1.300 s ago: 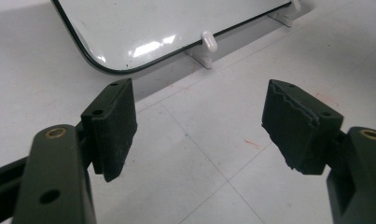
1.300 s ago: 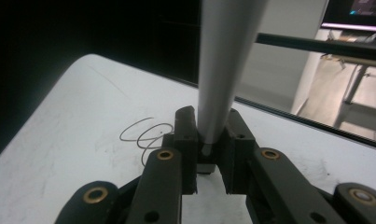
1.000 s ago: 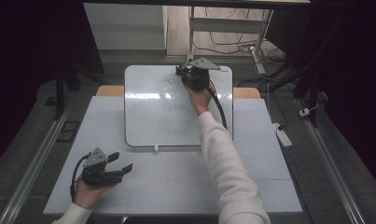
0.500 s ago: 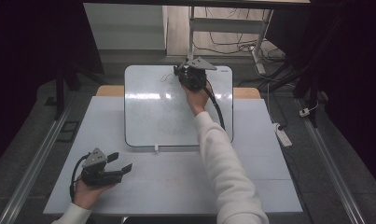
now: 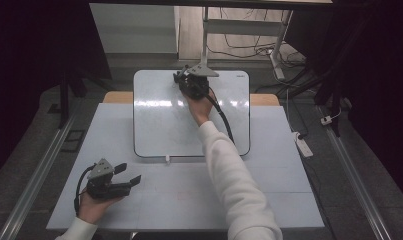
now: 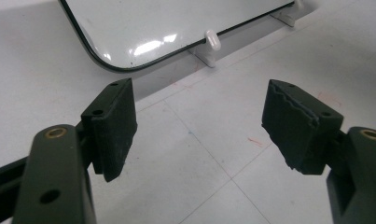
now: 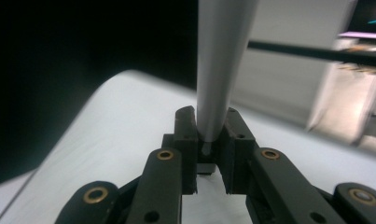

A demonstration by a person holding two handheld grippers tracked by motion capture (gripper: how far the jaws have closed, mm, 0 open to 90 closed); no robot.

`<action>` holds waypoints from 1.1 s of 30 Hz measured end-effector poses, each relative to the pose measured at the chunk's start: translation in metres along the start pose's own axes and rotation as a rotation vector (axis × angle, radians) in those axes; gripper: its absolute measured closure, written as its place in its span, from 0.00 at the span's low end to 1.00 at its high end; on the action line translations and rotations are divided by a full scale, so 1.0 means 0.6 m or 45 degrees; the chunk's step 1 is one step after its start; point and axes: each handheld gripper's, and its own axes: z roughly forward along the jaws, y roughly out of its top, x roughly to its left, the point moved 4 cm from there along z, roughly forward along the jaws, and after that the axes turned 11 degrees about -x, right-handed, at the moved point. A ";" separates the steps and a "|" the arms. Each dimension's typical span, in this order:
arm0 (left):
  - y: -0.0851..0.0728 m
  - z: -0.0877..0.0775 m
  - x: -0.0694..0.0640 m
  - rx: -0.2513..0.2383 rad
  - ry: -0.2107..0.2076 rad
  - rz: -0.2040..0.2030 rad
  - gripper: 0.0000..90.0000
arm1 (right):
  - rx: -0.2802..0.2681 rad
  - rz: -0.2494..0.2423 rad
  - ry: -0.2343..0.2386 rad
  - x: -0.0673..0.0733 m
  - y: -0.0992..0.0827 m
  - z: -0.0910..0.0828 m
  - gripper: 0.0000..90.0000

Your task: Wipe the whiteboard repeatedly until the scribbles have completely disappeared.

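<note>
The high view shows a white, shiny whiteboard with rounded corners (image 5: 159,125) lying flat on a pale grey table (image 5: 199,200). The right gripper (image 5: 181,79) is up at the far edge of the board, held by a hand in a white sleeve (image 5: 234,175). In the right gripper view, its two black jaws are squeezed tight on a thin grey pen-like stick (image 7: 221,70) that points away over the board. I cannot tell if it is a marker or a wiper. The tip end is hidden by the gripper in the high view.

The left gripper (image 5: 132,173) rests low on the table, near the front, well apart from the board. Its jaws stand wide with nothing between them.

I think the step in hand is working on the top part of the board with the stick. Next, the right hand needs to keep the grip tight and slide gently across the board, pressing flat.
</note>
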 end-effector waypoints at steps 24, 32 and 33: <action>0.000 -0.002 0.000 -0.004 0.003 0.005 0.30 | -0.027 0.032 -0.113 -0.049 0.015 -0.031 0.87; 0.001 -0.004 -0.003 -0.004 0.003 0.014 0.30 | 0.029 -0.017 -0.052 -0.037 0.007 -0.038 0.87; 0.001 -0.004 -0.003 -0.006 0.004 0.012 0.30 | 0.018 0.010 -0.061 -0.044 0.008 -0.042 0.87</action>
